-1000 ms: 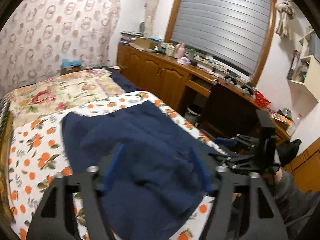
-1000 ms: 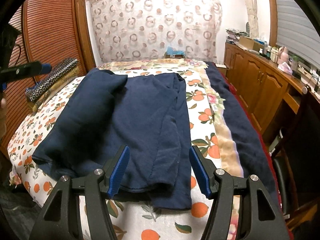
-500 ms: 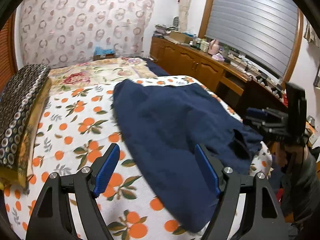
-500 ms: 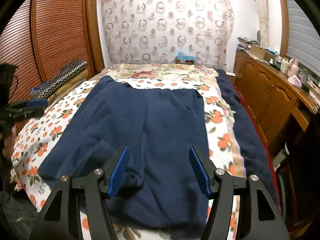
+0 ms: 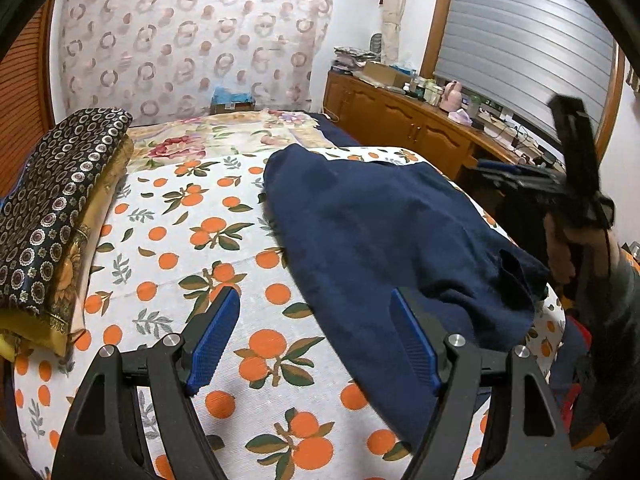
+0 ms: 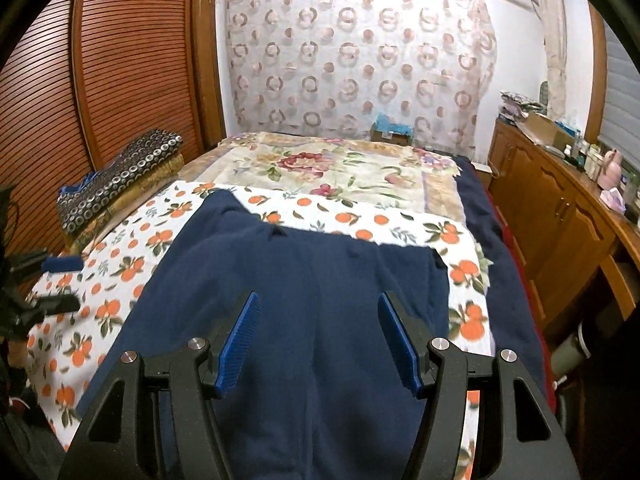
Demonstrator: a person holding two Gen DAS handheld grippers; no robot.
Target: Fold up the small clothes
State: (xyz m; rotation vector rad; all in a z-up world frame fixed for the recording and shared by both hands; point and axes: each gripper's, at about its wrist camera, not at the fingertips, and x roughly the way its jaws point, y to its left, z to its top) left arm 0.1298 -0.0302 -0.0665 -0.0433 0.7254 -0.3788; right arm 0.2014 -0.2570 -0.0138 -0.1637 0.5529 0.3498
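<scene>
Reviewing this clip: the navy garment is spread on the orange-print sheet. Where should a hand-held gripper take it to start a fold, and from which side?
Probably the near left edge of the navy garment, where it lies thin and flat on the orange-print sheet. The left hand-held gripper, open and empty, would come from that side, one finger slipping under the hem. The middle offers no edge to pinch.

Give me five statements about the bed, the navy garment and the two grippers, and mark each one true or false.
1. The navy garment lies on the orange-print sheet. True.
2. The left gripper is clamped on the garment. False: its jaws stand open and hold nothing.
3. The right gripper is open above the garment. True.
4. Folded patterned fabric is stacked at the bed's side. True.
5. The garment is red. False: it is navy blue.
</scene>
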